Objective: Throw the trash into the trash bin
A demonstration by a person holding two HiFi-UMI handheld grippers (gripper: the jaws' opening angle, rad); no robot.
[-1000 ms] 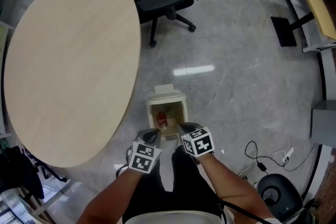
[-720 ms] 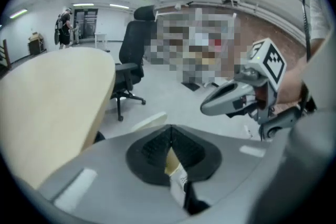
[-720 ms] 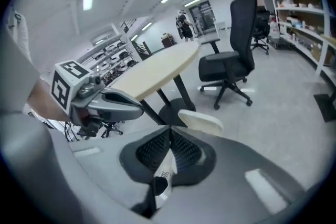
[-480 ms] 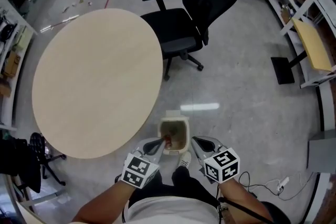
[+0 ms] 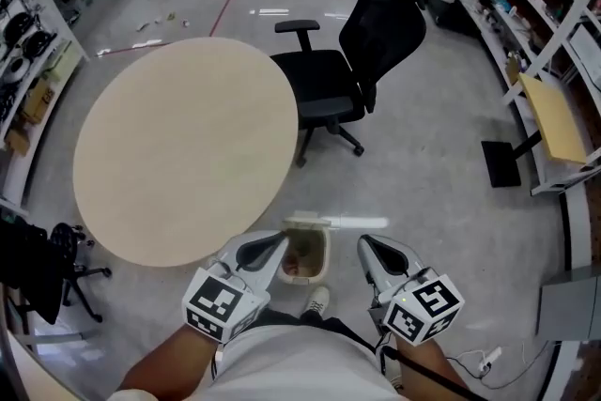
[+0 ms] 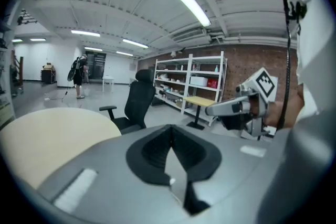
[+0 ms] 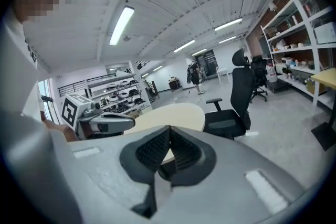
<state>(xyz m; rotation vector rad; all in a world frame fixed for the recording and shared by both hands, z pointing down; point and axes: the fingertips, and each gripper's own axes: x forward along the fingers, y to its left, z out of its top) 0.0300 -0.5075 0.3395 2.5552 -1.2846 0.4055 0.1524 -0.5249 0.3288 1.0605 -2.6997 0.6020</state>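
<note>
1. Your left gripper (image 5: 275, 245) has its jaws pressed together with nothing between them. The left gripper view shows the pads (image 6: 157, 145) meeting at a line, with only bare floor behind.
2. Your right gripper (image 5: 367, 246) is closed in the same way. In the right gripper view its ribbed pads (image 7: 151, 150) touch and grip nothing.
3. From the head view, both grippers point forward and sit side by side in front of your body, well apart from each other.
4. The trash bin (image 5: 325, 256) stands on the grey floor and shows between the two gripper tips. It is nearer the left one, whose tip overlaps the bin's left edge in the picture.
5. The bin is open at the top. A small reddish piece of trash (image 5: 292, 268) lies inside it, too small to tell what it is.
6. The bin sits just beside the near edge of the round light-wood table (image 5: 188, 146), whose top is bare.
7. A black office chair (image 5: 343, 80) stands beyond the bin, next to the table.
8. Your shoe (image 5: 317, 300) shows on the floor just in front of the bin.
</note>
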